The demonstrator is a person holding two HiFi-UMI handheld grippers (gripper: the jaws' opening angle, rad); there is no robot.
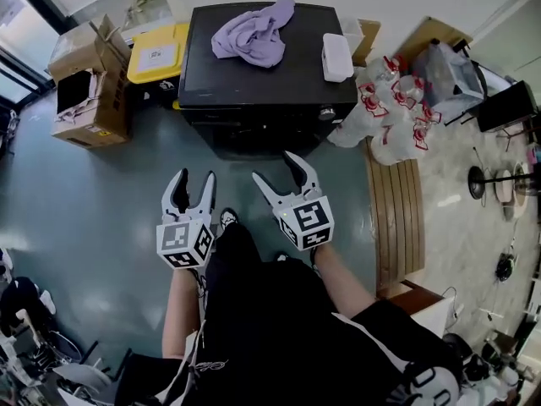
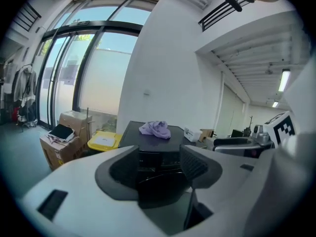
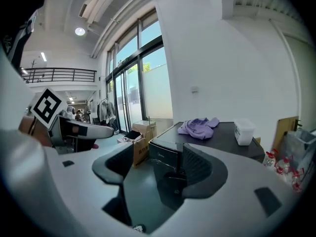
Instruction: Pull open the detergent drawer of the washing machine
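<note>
claws gape wide, empty: left claw (image 1: 194,179), right claw (image 1: 275,167).

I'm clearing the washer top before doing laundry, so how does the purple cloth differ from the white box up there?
The cloth is purple, soft and crumpled; the box is white, rigid and rectangular. The cloth spreads wide near the back middle of the washer; the box is smaller and sits along its right edge in the head view. Both lie on the washer's black top, apart from each other.
</note>
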